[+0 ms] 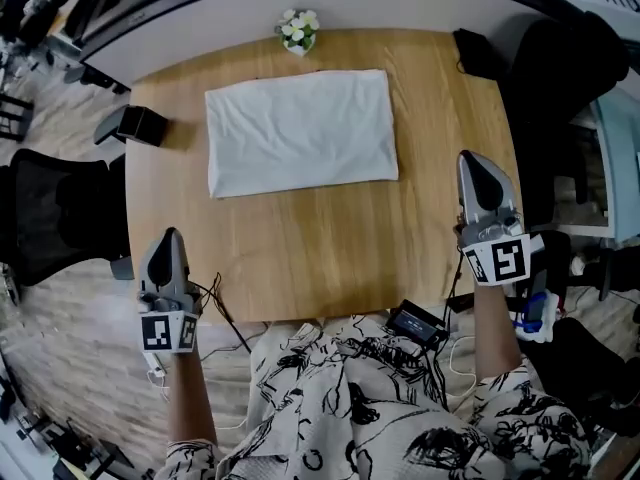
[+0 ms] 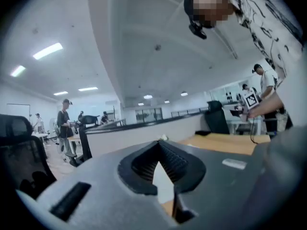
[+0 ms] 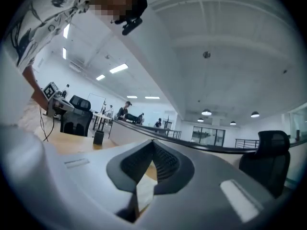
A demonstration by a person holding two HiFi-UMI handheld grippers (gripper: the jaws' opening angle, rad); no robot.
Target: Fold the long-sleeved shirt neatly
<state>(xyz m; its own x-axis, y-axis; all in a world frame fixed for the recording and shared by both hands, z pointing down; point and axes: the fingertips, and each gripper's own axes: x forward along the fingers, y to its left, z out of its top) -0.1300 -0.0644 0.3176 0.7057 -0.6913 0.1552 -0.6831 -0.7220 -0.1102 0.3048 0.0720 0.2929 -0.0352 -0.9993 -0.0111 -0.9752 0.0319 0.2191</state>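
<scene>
The white shirt [image 1: 300,131] lies folded into a flat rectangle on the far half of the wooden table [image 1: 340,253]. My left gripper [image 1: 168,236] is held up off the table's front left corner, well clear of the shirt. My right gripper [image 1: 472,158] hovers over the right edge, level with the shirt's near edge and a hand's width to its right. In the left gripper view the left gripper's [image 2: 159,143] ribbed pads meet at the tips with nothing between them. The right gripper [image 3: 153,143] looks the same in its own view, shut and empty.
A small pot of white flowers [image 1: 298,30] stands at the table's far edge behind the shirt. A black box [image 1: 140,125] sits at the left edge, a dark bag [image 1: 478,53] at the far right corner. A black device [image 1: 415,320] with cables hangs at the front edge. Office chairs [image 1: 50,213] flank the table.
</scene>
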